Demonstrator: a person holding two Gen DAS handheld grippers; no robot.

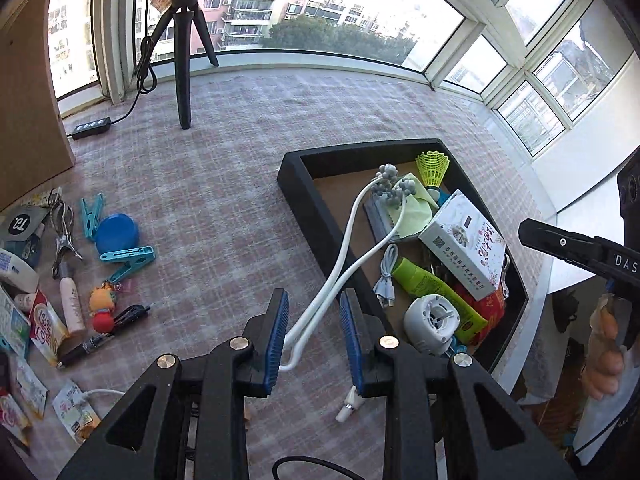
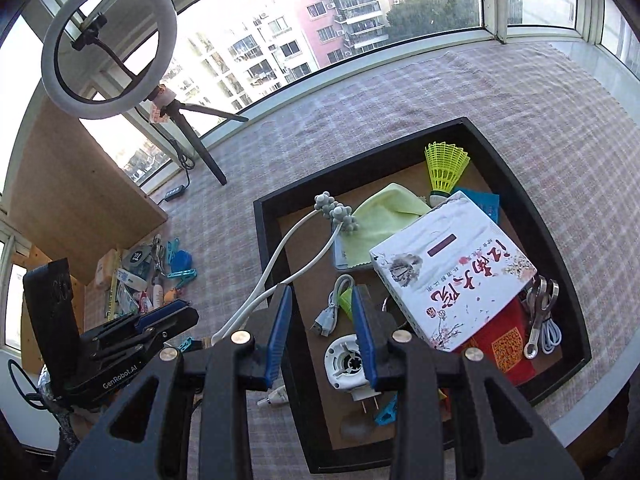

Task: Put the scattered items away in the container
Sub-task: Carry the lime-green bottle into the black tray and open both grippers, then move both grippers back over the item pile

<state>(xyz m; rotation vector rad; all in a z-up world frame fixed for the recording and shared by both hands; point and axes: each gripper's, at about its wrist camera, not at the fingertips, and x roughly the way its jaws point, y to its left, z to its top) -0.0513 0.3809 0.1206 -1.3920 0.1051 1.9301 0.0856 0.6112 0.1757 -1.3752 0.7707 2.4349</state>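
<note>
Both grippers pitched steeply down. My L gripper (image 1: 314, 336) sits over the counter (image 1: 240, 140), fingers apart, white massager (image 1: 340, 248) loop between them, untouched. R gripper (image 2: 322, 332) over the tray (image 2: 560, 240), fingers apart, nothing held. Massager drapes across tray rim, head inside. Only L view shows clips (image 1: 128, 258) left of tray; only R view shows ring light (image 2: 110, 40).

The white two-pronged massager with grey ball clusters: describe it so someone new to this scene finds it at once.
Start at the black tray on the checked cloth and go to its left wall. The massager lies across that wall, its grey ball clusters inside the tray beside the pale green cloth and its looped handle out on the table. Nothing else straddles the rim, and no other item has twin white stems.
</note>
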